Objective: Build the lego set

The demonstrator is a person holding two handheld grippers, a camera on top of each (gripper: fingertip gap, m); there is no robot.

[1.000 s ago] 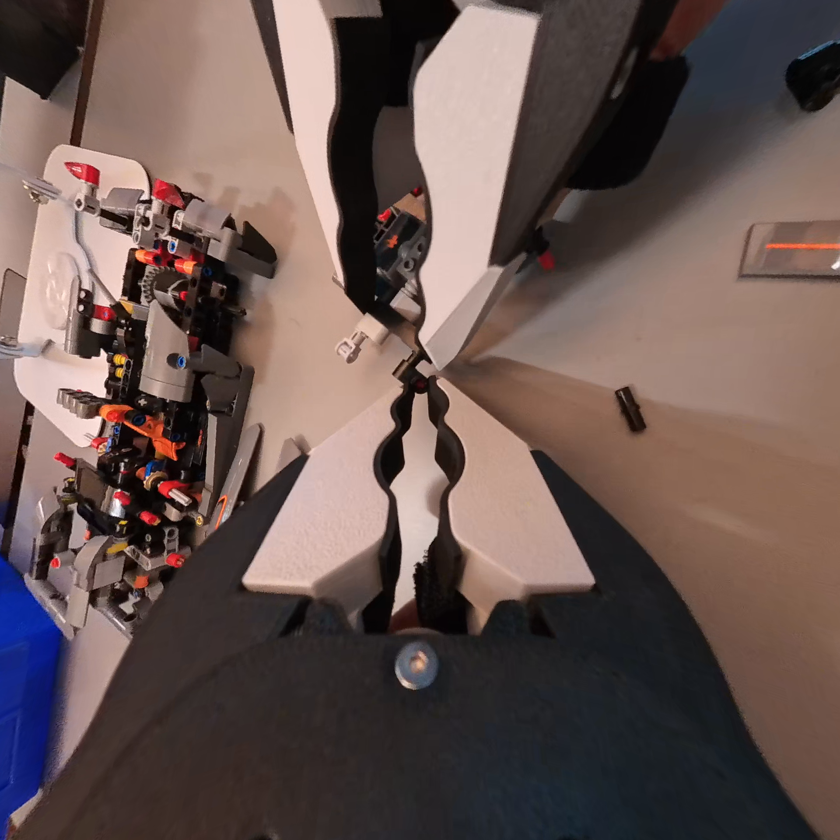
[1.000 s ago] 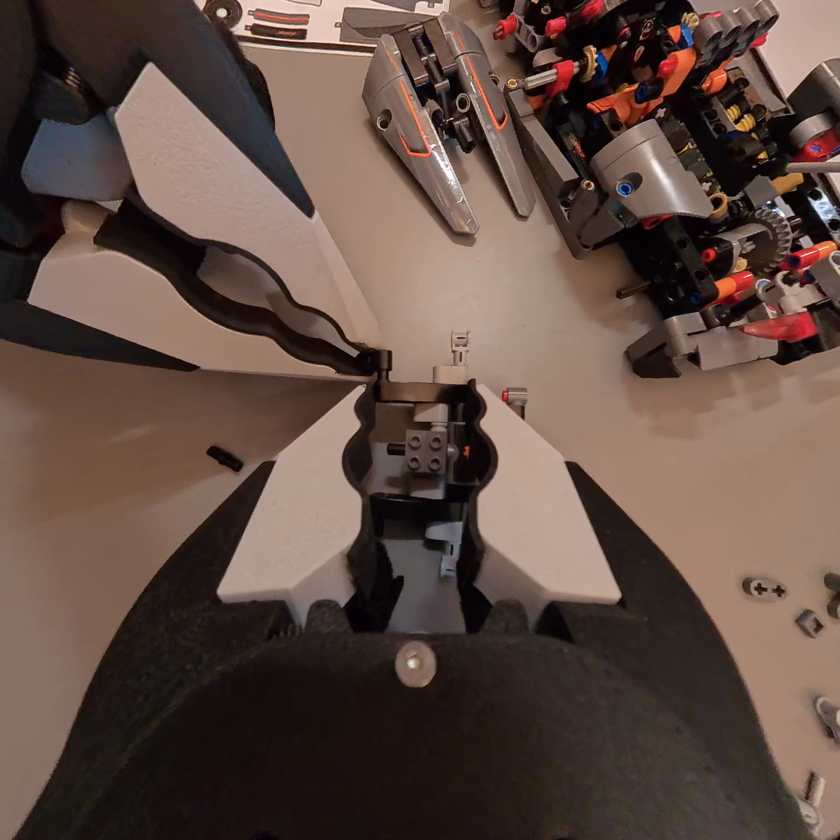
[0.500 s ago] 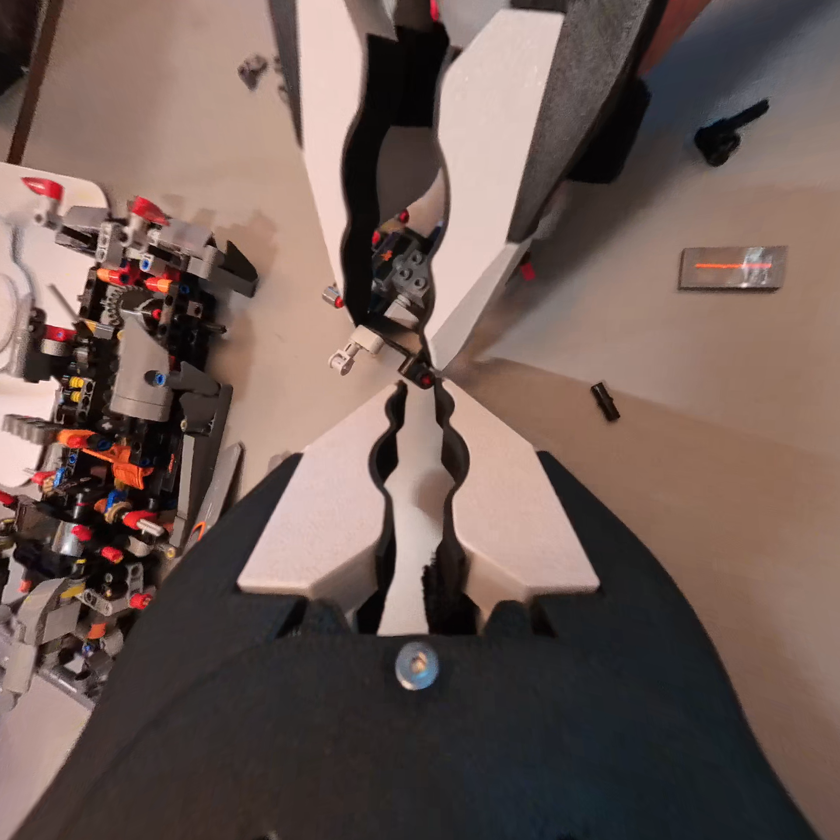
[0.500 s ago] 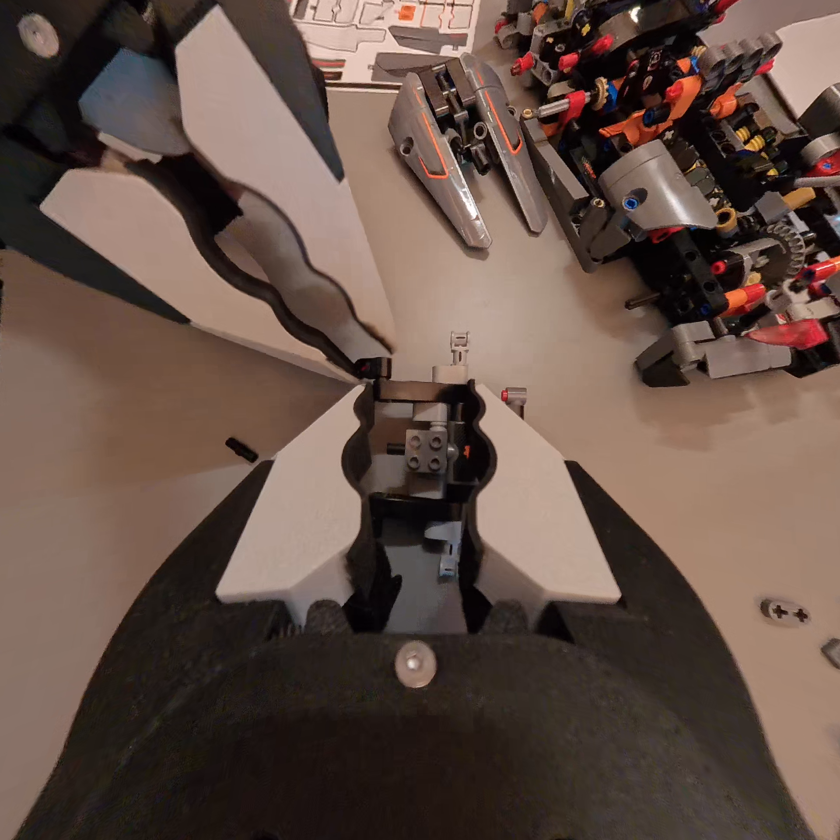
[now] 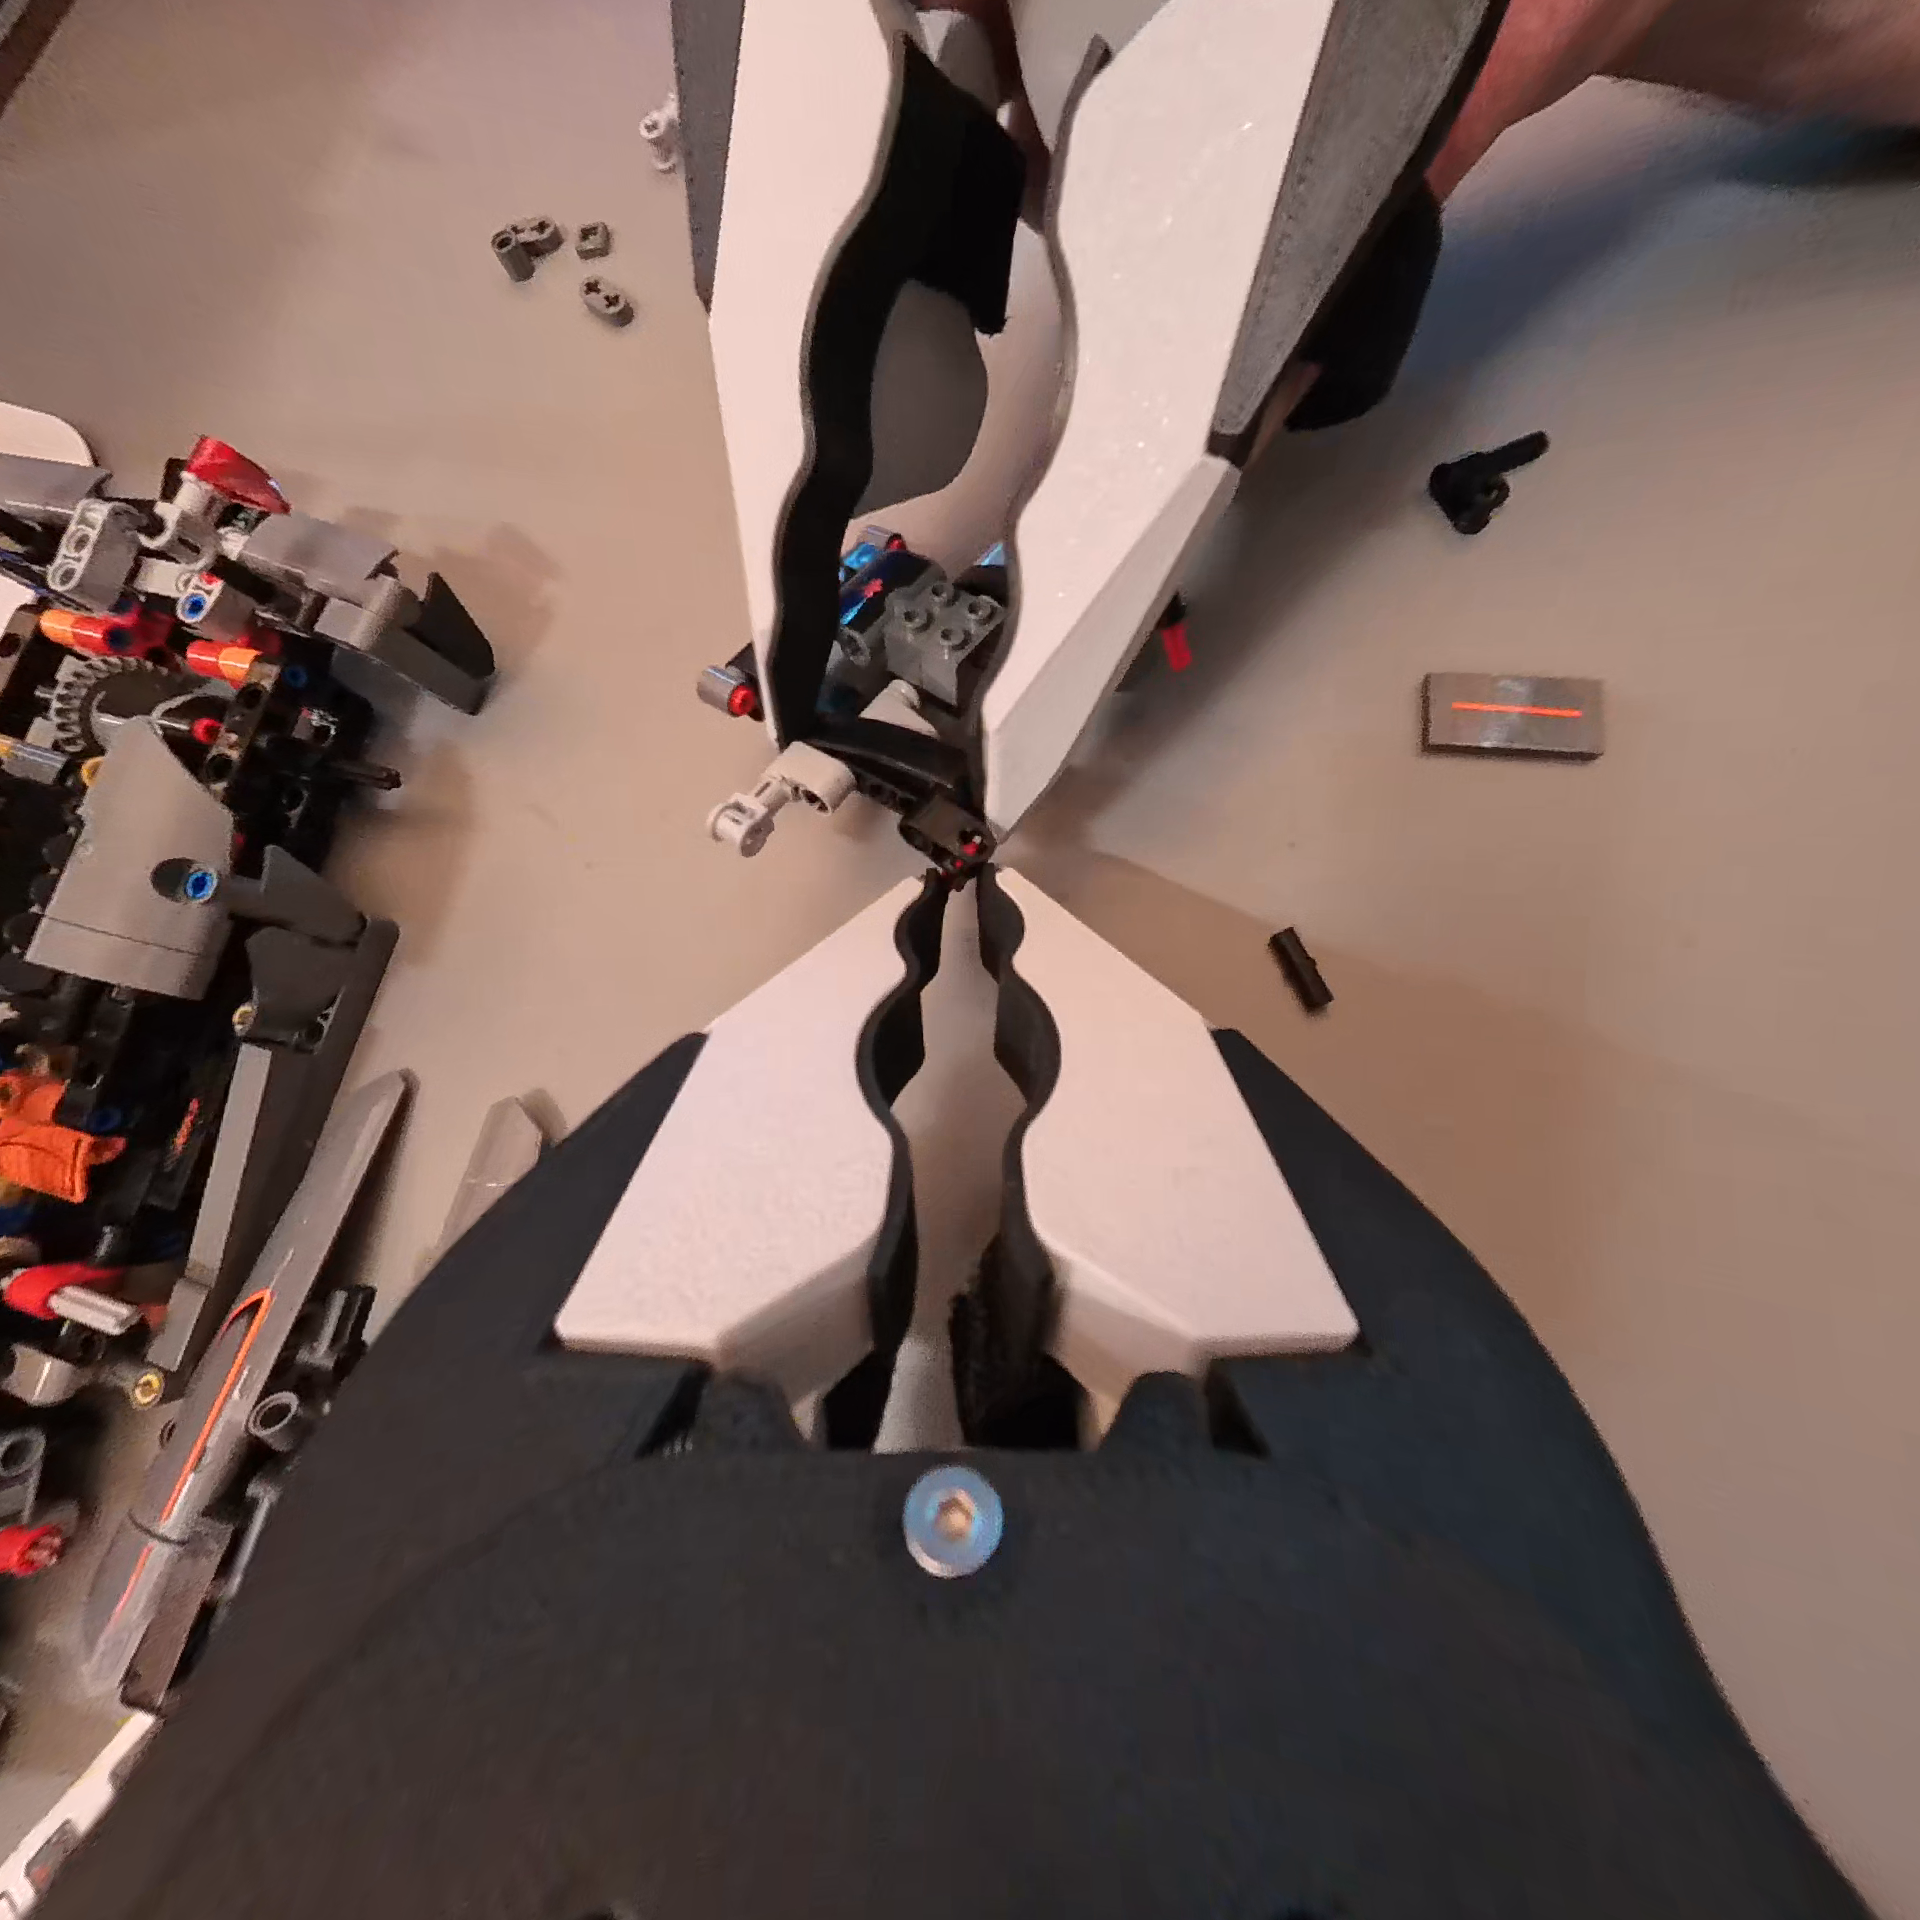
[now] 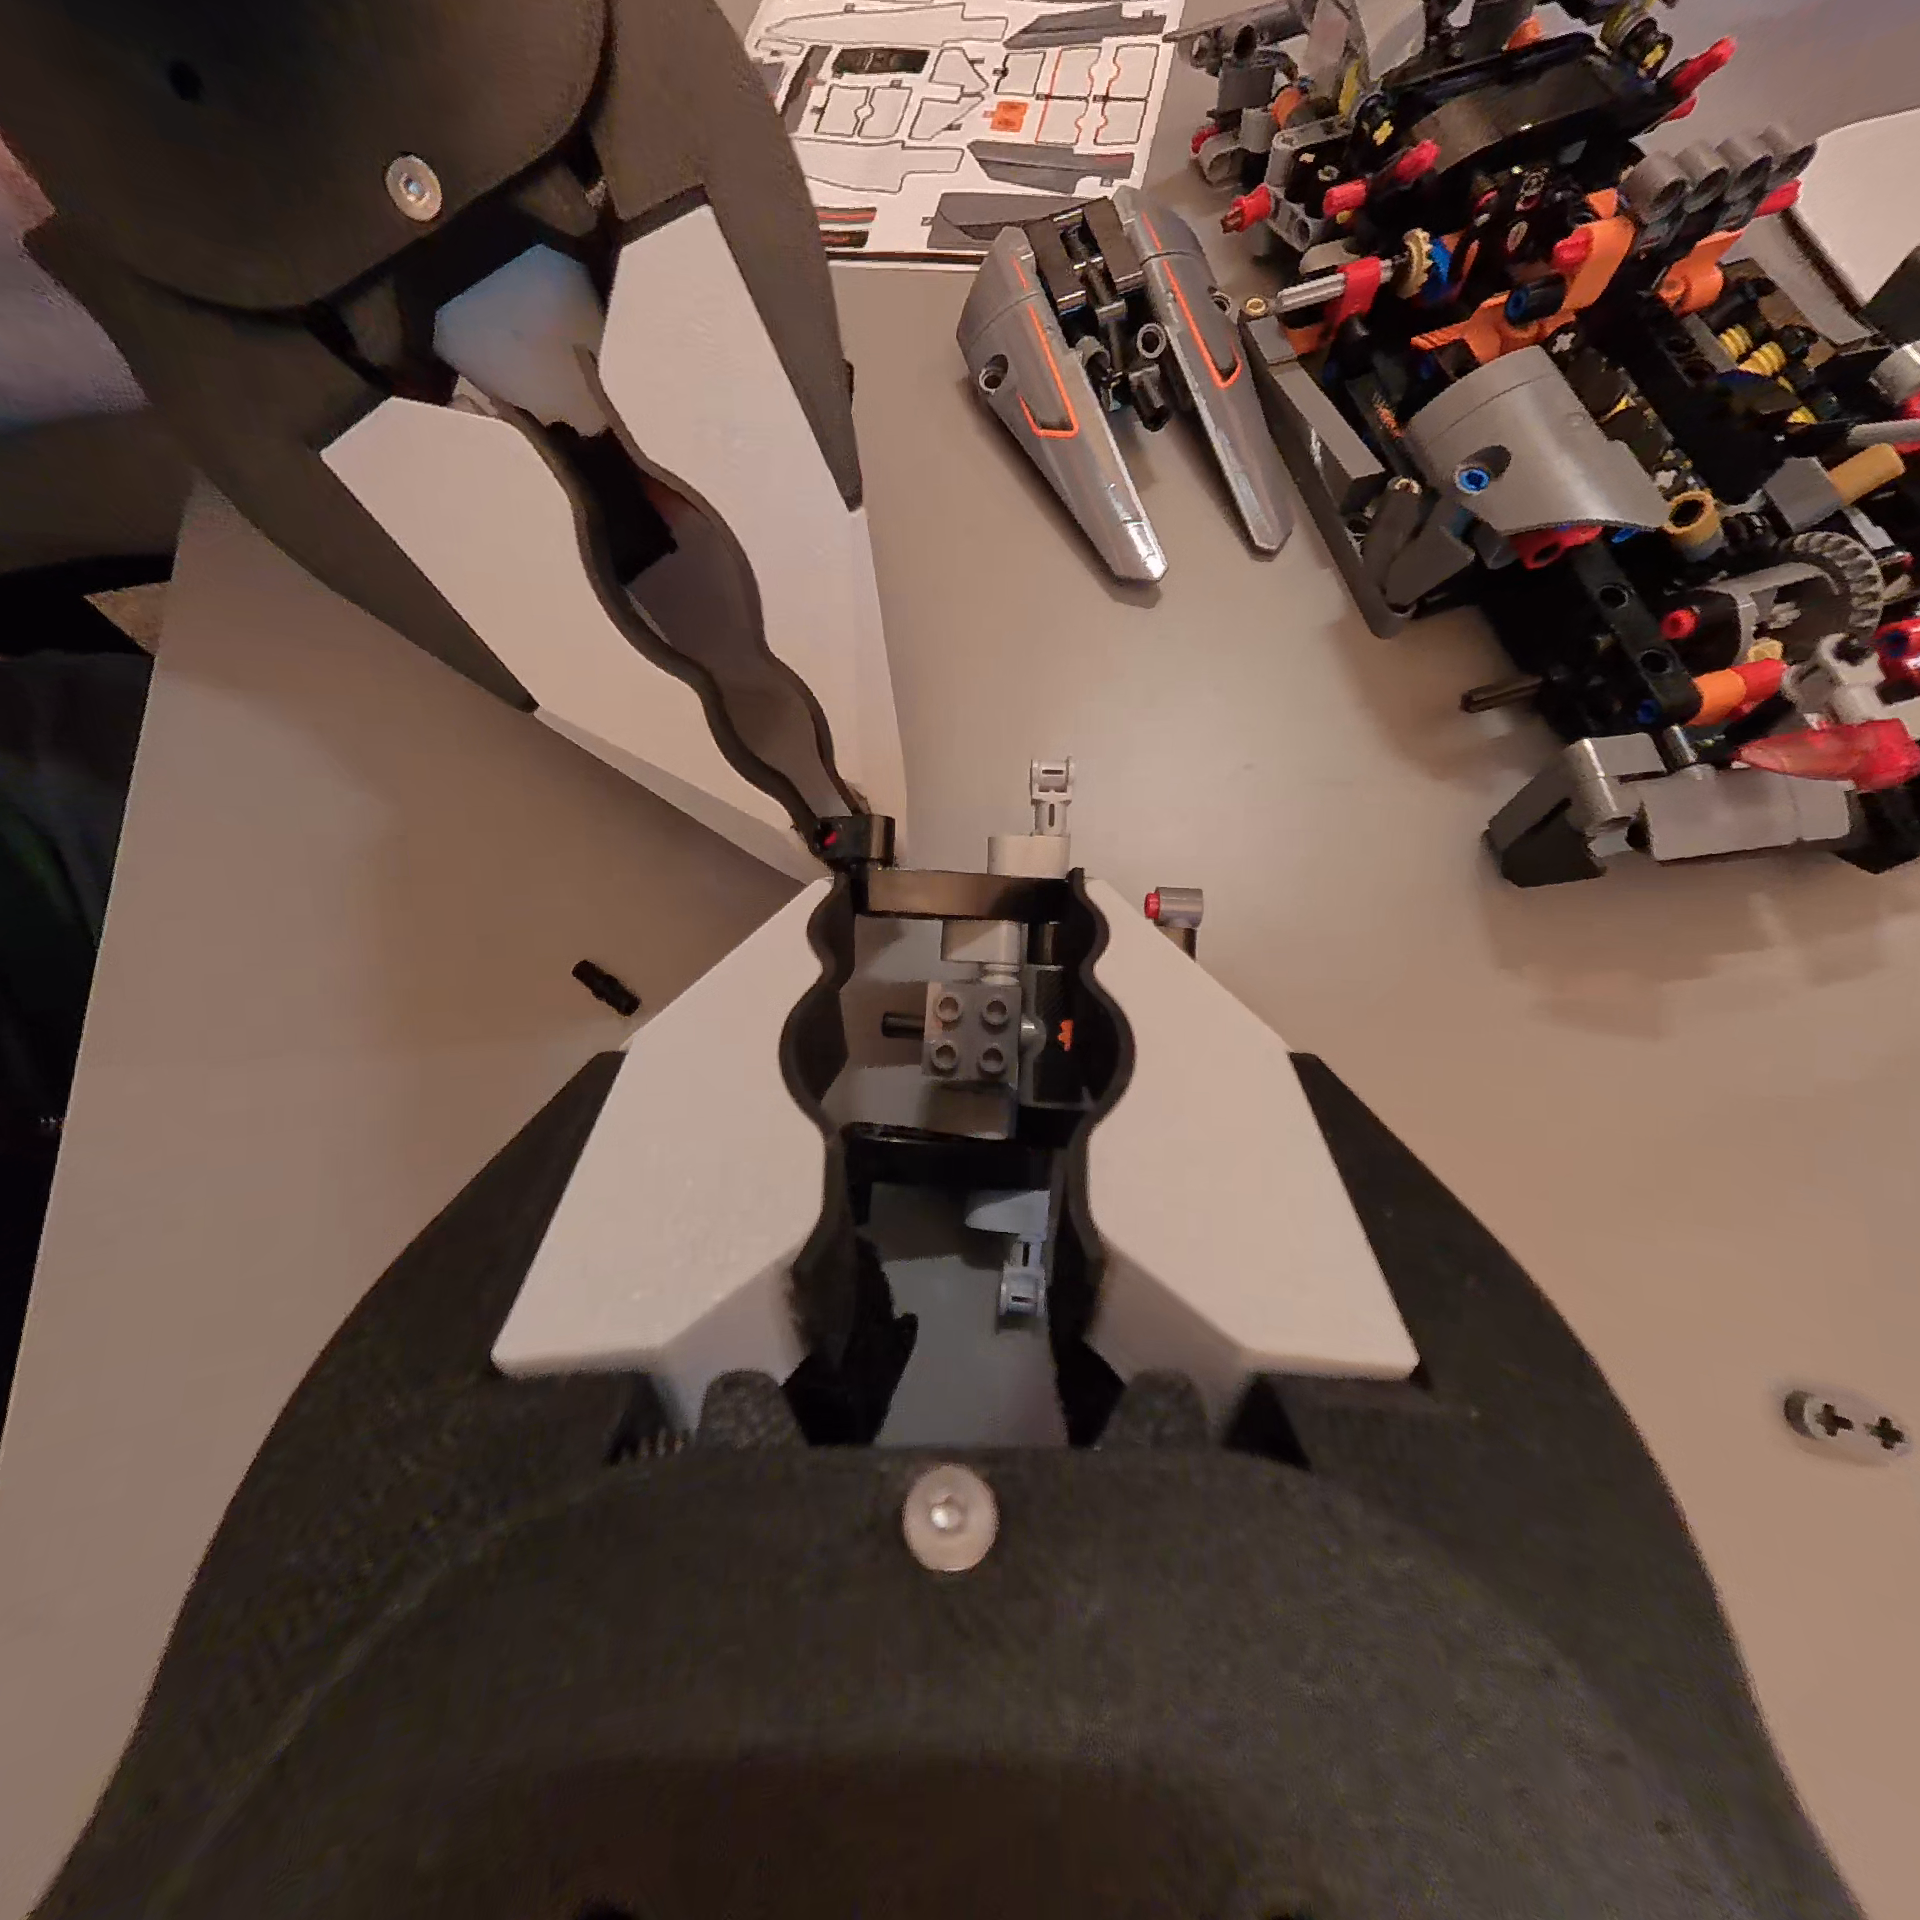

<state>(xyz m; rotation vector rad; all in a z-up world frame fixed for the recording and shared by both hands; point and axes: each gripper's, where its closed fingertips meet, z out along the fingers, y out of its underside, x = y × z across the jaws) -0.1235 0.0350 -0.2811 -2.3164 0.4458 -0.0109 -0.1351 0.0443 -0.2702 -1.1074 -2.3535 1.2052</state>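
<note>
1. Here, the right gripper (image 6: 956, 997) has its fingers (image 6: 1226, 1174) partly closed on a small lego piece (image 6: 971, 1029), which fills the gap between them.
2. The small lego piece is grey and black, with a grey four-stud block facing the right wrist camera. Its long axis runs along the fingers, and a light grey pin on its far end sticks out past the fingertips, pointing away from the camera.
3. A black bar lies across the right fingertips, from one finger to the other.
4. The left gripper (image 5: 958, 883) has its fingers (image 5: 790, 1122) pinched almost together. Their tips hold a tiny black connector (image 5: 951, 836) with a red dot on it.
5. The tiny black connector touches the left end of the black bar, so the two grippers meet tip to tip.
6. To the right of the right fingers, well apart, sits the big lego car (image 6: 1621, 436) on the surface (image 6: 1351, 1039). It is black, grey, orange and red.
7. Beyond the right fingers lie two pointed grey panels (image 6: 1122, 395), with their tips pointing back toward the fingers.
8. Past the panels is a sticker sheet (image 6: 966, 114).
9. A small black pin (image 5: 1299, 968) lies just right of the left fingers, and a flat grey tile (image 5: 1512, 719) with an orange line lies farther right.
</note>
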